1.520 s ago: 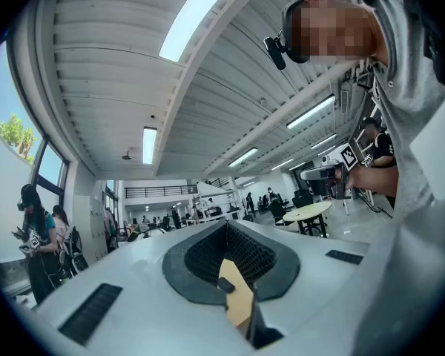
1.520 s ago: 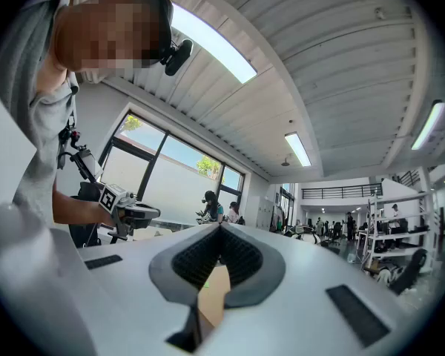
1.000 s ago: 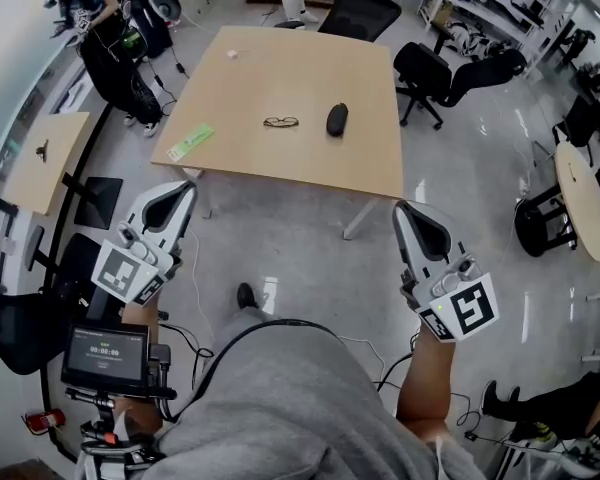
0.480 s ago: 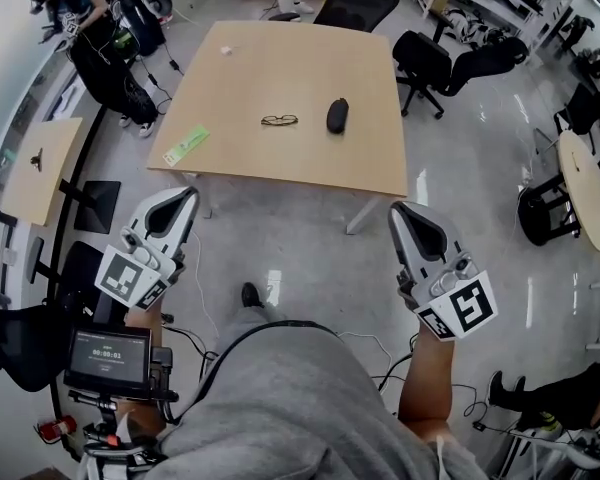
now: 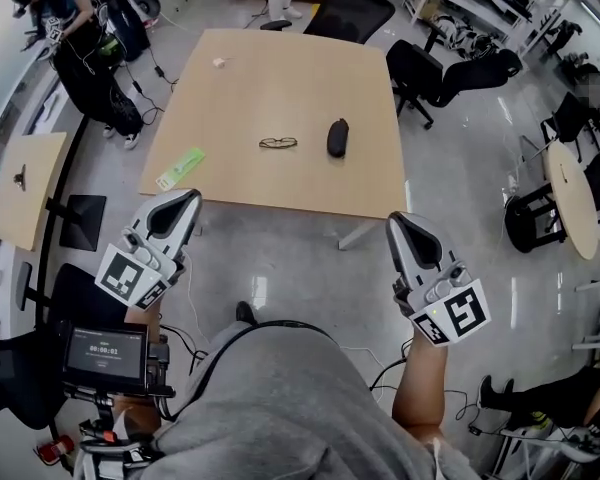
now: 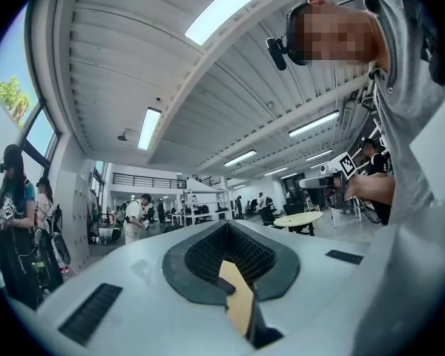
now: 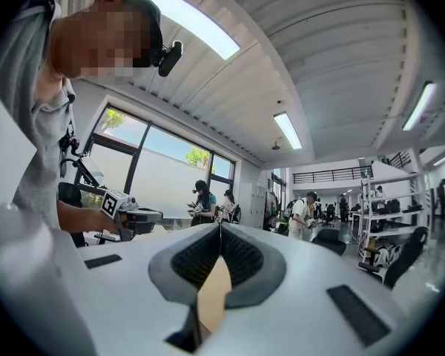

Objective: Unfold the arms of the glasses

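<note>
**A:** How far along is the unfolding?

**B:** By my reading it hasn't begun. The glasses (image 5: pixel 278 143) lie on the table (image 5: pixel 280 78), about midway across it and a little toward its near edge, and nothing is touching them.

**A:** Are the arms folded in or already out?

**B:** I can't tell. From the head view they're too small to make out the arms, and they look like a flat, thin outline on the wood. Neither gripper view shows the table at all, only the ceiling and the room.

**A:** And the grippers?

**B:** Both are well short of the table's near edge, over the floor (image 5: pixel 300 258). The left gripper (image 5: pixel 183 198) is off the near left corner and the right gripper (image 5: pixel 398 222) is off the near right corner. Each has its jaws pressed together with nothing between them, and each gripper's own view shows the pads meeting in a closed seam.

**A:** Anything else on the table?

**B:** A dark case (image 5: pixel 337 137) sits just beside the glasses, and a green card (image 5: pixel 180 168) lies by the near left edge. Neither is in the way.

**A:** So what's left?

**B:** All of it, I'd say: reach the table, open the jaws, steady the frame with one gripper, then swing each arm out with the other.
</note>
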`<state>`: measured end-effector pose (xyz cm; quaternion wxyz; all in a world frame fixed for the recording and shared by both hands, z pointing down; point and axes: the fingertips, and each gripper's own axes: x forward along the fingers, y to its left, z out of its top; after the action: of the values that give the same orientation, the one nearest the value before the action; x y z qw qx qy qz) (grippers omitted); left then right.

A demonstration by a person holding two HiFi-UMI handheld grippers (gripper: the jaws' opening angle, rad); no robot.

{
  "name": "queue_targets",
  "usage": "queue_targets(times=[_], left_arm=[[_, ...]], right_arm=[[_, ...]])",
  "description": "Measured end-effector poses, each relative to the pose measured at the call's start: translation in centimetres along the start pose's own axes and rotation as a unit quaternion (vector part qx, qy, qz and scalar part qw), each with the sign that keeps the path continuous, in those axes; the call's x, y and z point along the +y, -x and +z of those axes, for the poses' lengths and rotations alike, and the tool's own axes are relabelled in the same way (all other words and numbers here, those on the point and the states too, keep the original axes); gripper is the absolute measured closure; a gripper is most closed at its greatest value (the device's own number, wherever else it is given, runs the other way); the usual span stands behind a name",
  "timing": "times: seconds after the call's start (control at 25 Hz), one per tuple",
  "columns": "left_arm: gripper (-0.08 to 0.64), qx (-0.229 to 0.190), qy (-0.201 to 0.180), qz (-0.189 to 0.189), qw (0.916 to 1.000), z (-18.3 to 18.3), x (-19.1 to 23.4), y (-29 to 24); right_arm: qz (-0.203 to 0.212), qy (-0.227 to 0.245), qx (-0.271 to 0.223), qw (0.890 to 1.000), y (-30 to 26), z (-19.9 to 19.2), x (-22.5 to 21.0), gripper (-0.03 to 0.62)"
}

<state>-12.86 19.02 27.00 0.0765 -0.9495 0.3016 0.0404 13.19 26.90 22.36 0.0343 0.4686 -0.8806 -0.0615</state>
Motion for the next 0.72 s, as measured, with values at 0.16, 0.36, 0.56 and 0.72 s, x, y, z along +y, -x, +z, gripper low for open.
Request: queue_targets(times=[0.16, 0.36, 0.56, 0.72], left_arm=[[0.554, -0.008, 0.01, -0.012, 0.9998, -0.9, 4.0, -0.9], [0.554, -0.012, 0.019, -0.037, 0.9991, -2.2, 9.8, -1.7], [0.554, -0.007, 0.025, -0.056, 0.9981, -3.2, 10.2, -2.4], [0.554, -0.011, 0.039, -0.06, 0.9974, -4.5, 12.0, -3.7]], right_arm=[[-0.01, 0.008, 0.002, 1.0, -4.2, 0.3, -0.4, 0.584], [-0.026, 0.015, 0.011, 0.999, -10.4, 0.3, -0.5, 0.584], [-0.029, 0.018, 0.019, 0.999, -11.7, 0.3, -0.4, 0.584], [-0.027, 0.023, 0.035, 0.999, -14.2, -0.4, -1.5, 0.584]])
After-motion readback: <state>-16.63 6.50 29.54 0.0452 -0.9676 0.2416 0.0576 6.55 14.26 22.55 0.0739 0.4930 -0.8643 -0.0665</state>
